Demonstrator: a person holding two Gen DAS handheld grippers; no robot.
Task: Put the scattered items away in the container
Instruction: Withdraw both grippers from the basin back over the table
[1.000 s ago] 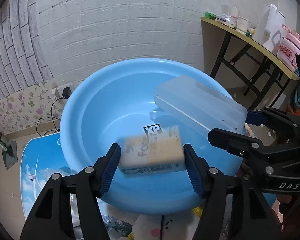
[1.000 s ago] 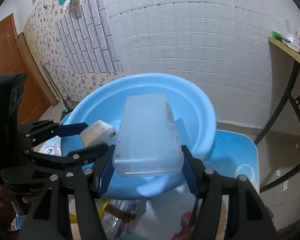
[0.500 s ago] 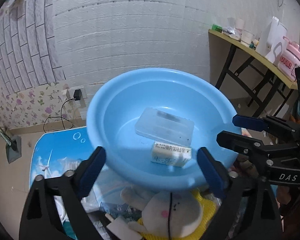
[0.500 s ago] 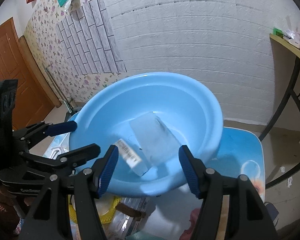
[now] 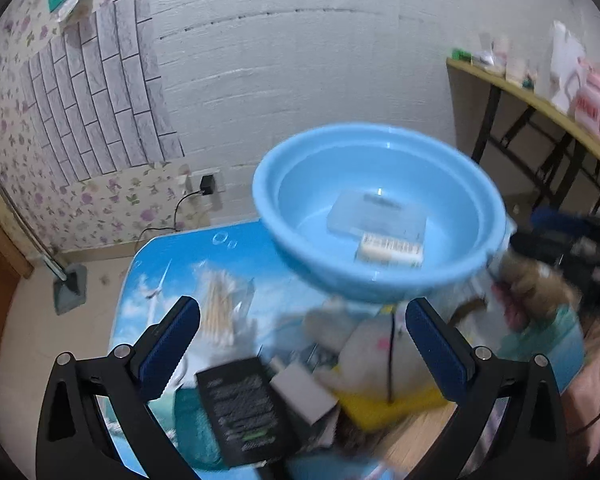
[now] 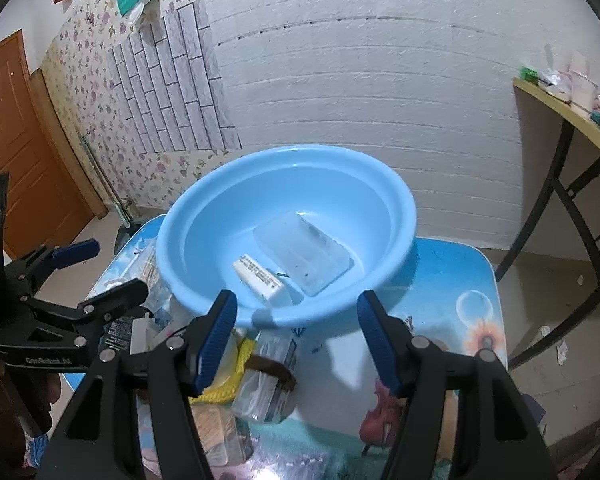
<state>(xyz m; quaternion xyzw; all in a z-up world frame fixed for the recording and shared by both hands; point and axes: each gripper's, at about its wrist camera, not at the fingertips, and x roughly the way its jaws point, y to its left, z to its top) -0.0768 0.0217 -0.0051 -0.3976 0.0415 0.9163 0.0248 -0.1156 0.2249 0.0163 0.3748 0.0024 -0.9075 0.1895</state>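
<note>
left wrist: left gripper point(image 5: 302, 330) angled down over the table point(image 5: 172, 264), jaws just spread wide, nothing held; carton point(image 5: 388, 249) lies in basin point(image 5: 288, 236) | right wrist: right gripper point(image 6: 294, 338) tilted down before the basin point(image 6: 180, 248), released, empty; clear box point(image 6: 306, 256) and carton point(image 6: 260, 278) seen inside

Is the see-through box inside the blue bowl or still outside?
Inside. The clear plastic box lies flat on the bottom of the blue basin, beside a small white carton; no claw holds it.

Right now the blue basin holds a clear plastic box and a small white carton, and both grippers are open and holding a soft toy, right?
Not quite: both grippers, left and right, are empty, as both wrist views show. The box and carton do lie in the basin.
</note>
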